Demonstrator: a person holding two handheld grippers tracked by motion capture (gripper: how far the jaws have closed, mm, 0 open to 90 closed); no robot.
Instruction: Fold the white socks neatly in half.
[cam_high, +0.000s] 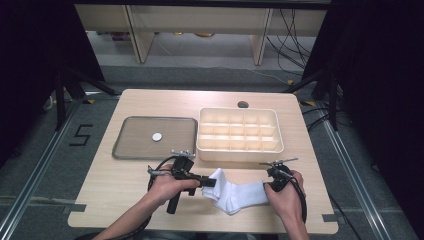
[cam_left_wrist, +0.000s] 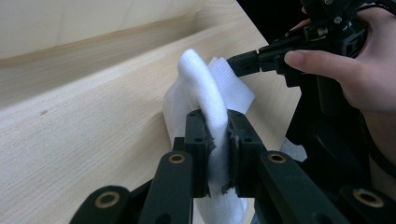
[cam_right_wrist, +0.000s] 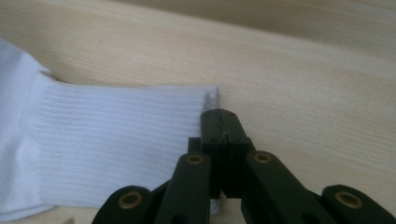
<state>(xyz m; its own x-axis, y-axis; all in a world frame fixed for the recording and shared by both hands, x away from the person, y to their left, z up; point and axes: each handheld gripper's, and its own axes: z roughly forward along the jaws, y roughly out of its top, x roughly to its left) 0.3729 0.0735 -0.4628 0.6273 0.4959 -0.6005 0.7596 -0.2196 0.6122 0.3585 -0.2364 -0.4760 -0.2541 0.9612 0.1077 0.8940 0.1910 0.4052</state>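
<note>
Sock: soft white ribbed knit sock (cam_high: 235, 194), stretched between the two grippers on the pale wood table (cam_high: 125, 185).
Left gripper (cam_left_wrist: 217, 135): jaws clamped on a thick fold of sock.
Right gripper (cam_right_wrist: 218, 128): jaws pressed together, pinching the cuff edge.
Hands: both low, facing each other.

White sock (cam_high: 235, 194): its near end drops out of the left gripper view's bottom edge behind the left gripper (cam_left_wrist: 215, 140), the cuff corner vanishes inside the pinched right gripper (cam_right_wrist: 219, 122), and the small white disc (cam_high: 157, 136) on the tray (cam_high: 125, 145) stays too small to identify.
</note>
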